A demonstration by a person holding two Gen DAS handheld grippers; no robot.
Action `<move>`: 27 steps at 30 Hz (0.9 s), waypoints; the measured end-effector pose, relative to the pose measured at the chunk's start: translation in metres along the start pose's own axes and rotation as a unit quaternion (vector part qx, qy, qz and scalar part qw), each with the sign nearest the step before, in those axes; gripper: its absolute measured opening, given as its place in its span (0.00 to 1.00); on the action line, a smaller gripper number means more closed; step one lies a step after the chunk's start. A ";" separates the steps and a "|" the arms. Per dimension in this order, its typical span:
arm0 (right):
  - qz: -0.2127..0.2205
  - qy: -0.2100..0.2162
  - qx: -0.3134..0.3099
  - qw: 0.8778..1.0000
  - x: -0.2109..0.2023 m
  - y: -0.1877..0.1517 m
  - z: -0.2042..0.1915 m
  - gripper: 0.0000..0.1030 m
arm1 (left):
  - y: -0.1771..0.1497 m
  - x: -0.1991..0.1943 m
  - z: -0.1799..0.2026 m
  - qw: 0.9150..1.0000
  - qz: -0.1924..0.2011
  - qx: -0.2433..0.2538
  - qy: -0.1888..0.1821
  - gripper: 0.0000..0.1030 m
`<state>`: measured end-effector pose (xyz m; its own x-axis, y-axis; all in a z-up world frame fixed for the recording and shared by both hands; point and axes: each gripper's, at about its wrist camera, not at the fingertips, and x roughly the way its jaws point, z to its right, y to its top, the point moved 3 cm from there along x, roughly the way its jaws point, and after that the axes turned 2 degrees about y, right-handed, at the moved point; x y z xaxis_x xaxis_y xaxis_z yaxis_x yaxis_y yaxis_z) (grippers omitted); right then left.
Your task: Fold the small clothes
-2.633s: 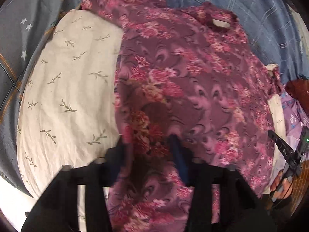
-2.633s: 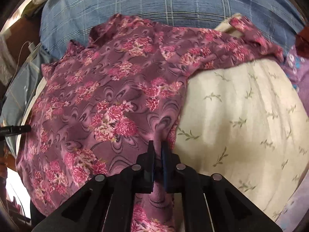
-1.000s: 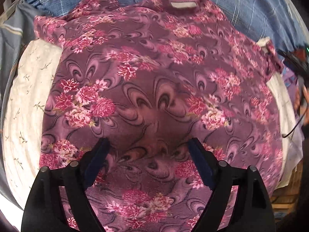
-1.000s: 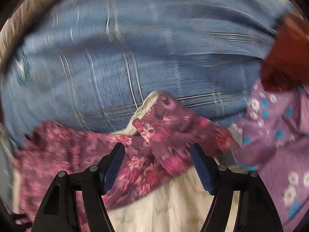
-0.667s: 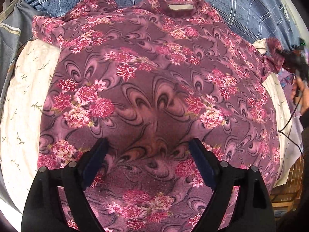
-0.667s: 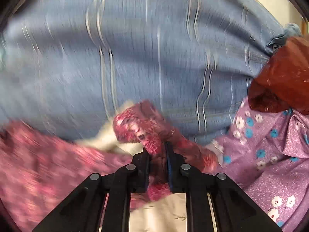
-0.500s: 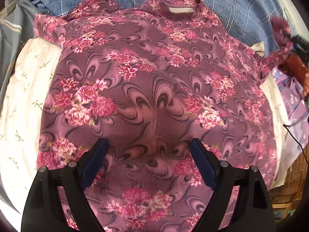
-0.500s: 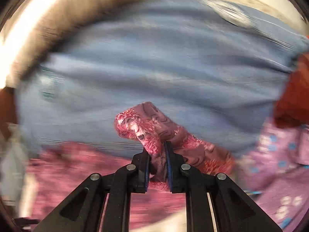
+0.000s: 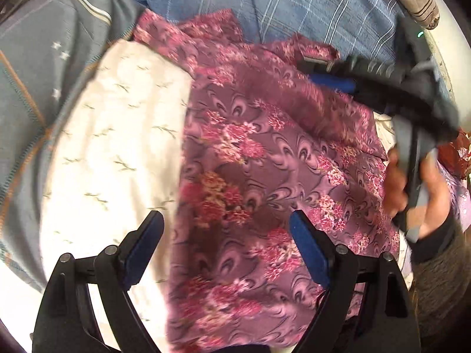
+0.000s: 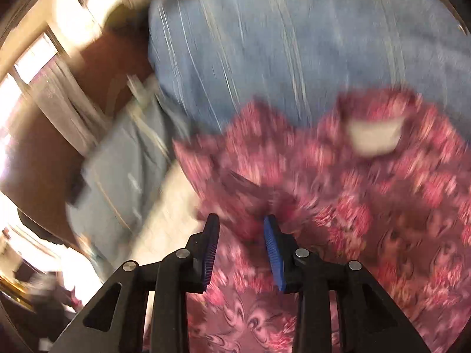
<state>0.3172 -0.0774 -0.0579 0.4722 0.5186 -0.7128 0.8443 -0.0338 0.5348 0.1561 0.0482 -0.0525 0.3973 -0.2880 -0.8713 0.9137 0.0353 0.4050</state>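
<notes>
A purple floral shirt [image 9: 265, 158] lies flat on a cream leaf-print cloth [image 9: 117, 135]. Its right sleeve lies folded over the body. My left gripper [image 9: 226, 247] is open and empty, just above the shirt's lower part. My right gripper [image 10: 241, 250] is open, jaws partly apart, over the shirt [image 10: 353, 206] near its collar label [image 10: 374, 135]; that view is blurred. The right gripper also shows in the left wrist view [image 9: 332, 73], held by a hand above the shirt's upper right.
A blue plaid cloth [image 9: 294, 6] lies behind the shirt. A grey garment with stars [image 9: 44, 67] lies at the left. A lilac flowered cloth [image 9: 459, 194] and a red item [image 9: 456, 153] lie at the right edge.
My right gripper carried the right sleeve across over the shirt's body and let it go; its jaws have opened. My left gripper stays open and has shifted left over the shirt's edge.
</notes>
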 end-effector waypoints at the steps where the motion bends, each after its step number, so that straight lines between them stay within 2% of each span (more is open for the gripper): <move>1: -0.003 0.007 0.004 1.000 0.000 -0.002 0.000 0.33 | 0.001 -0.003 -0.001 1.000 0.003 0.002 0.000 0.85; 2: 0.004 0.019 0.009 1.000 -0.007 -0.006 0.002 0.32 | 0.003 -0.006 -0.001 1.000 0.007 0.003 0.001 0.85; 4: 0.044 0.040 0.034 0.998 -0.044 -0.013 0.018 0.38 | 0.012 -0.008 0.002 1.000 0.013 0.004 0.000 0.85; 6: 0.087 0.033 0.080 0.992 -0.086 -0.021 0.051 0.60 | 0.026 -0.005 0.011 1.000 0.018 0.003 -0.009 0.85; 8: 0.114 0.014 0.128 0.985 -0.116 -0.031 0.084 0.61 | 0.043 0.004 0.026 1.000 0.017 0.002 -0.023 0.85; 11: 0.132 -0.007 0.203 0.970 -0.153 -0.064 0.146 0.61 | 0.062 0.024 0.046 0.999 0.008 -0.003 -0.037 0.85; 14: 0.141 0.024 0.298 0.944 -0.169 -0.097 0.205 0.61 | 0.076 0.056 0.062 0.999 -0.017 -0.016 -0.039 0.85; 16: 0.142 0.045 0.348 0.926 -0.161 -0.114 0.233 0.61 | 0.080 0.078 0.064 0.998 -0.036 -0.031 -0.038 0.85; 20: 0.165 0.072 0.393 0.902 -0.146 -0.120 0.264 0.61 | 0.087 0.105 0.061 0.996 -0.055 -0.068 -0.029 0.84; 21: 0.176 0.076 0.399 0.897 -0.142 -0.119 0.270 0.57 | 0.091 0.108 0.061 0.996 -0.050 -0.072 -0.023 0.81; 22: 0.183 0.075 0.403 0.893 -0.142 -0.118 0.273 0.51 | 0.096 0.107 0.063 0.996 -0.044 -0.072 -0.018 0.67; 23: 0.186 0.076 0.408 0.891 -0.139 -0.115 0.276 0.18 | 0.102 0.106 0.067 0.996 -0.046 -0.072 -0.022 0.55; 24: 0.180 0.077 0.409 0.891 -0.137 -0.111 0.280 0.05 | 0.105 0.104 0.070 0.996 -0.048 -0.072 -0.030 0.42; 25: 0.192 0.083 0.403 0.891 -0.146 -0.105 0.284 0.03 | 0.107 0.102 0.073 0.996 -0.047 -0.071 -0.033 0.41; 27: 0.230 0.067 0.379 0.894 -0.172 -0.099 0.283 0.03 | 0.108 0.100 0.081 0.998 -0.039 -0.053 -0.016 0.41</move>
<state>0.2241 -0.4054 -0.1169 0.8221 0.3970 -0.4081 0.5215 -0.8127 0.2599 0.2875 -0.0544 -0.0737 0.3226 -0.3233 -0.8896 0.9465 0.1124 0.3024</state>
